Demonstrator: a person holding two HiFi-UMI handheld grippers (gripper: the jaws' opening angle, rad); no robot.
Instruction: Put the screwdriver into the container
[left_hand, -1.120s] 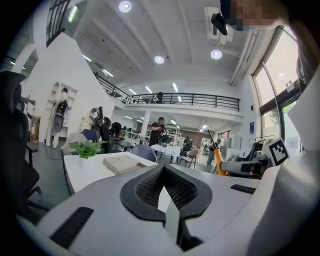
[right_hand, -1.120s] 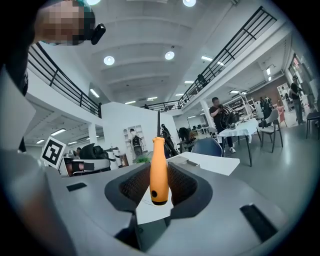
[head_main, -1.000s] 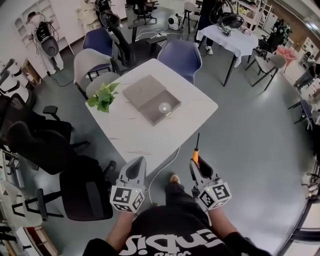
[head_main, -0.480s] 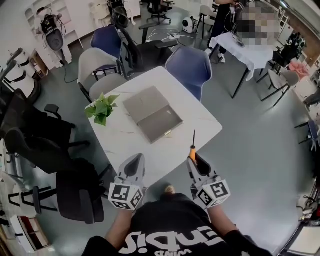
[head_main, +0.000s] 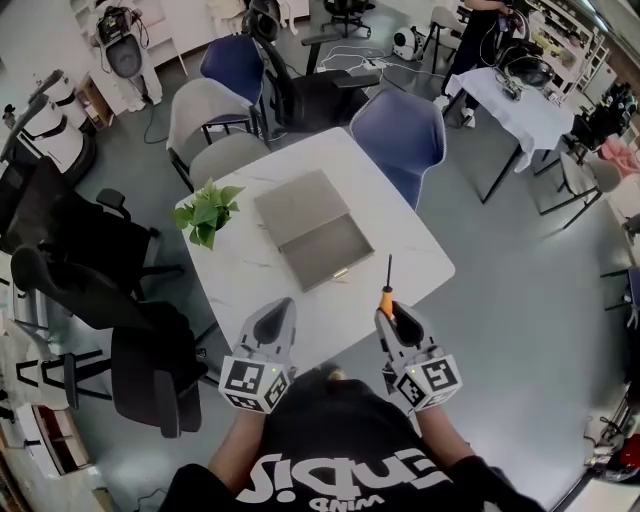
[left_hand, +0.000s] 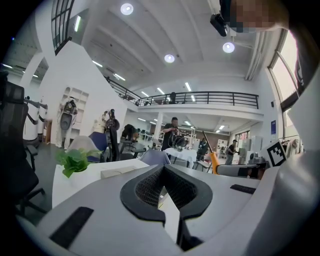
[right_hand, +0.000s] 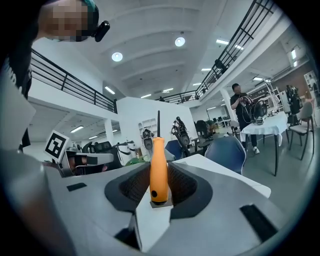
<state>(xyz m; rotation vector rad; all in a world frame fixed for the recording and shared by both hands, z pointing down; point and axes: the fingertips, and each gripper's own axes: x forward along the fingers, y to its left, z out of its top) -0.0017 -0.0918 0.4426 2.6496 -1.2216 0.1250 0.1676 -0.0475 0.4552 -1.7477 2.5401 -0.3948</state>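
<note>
Fingers (right_hand: 182, 186) of the right gripper (head_main: 393, 316) are clamped on the orange plastic handle of the black-shafted screwdriver (right_hand: 159, 167). It stands straight between the black mesh pads, with its thin shaft pointing along the jaws toward 12 o'clock. The left gripper (head_main: 274, 318) has its jaws brought together, tips meeting on each other.

In the head view both grippers hang at the 6 o'clock edge of the white marble-patterned square table (head_main: 255, 290), and the screwdriver's shaft reaches over that edge. The screwdriver is at about 5 o'clock of the grey shallow rectangular container (head_main: 322, 248), near it but apart. The container lies open, its lid folded flat at 11 o'clock of the tray, and the tray shows only bare grey floor. A small green leafy potted plant (head_main: 208, 208) stands at 9 o'clock of the container.
</note>
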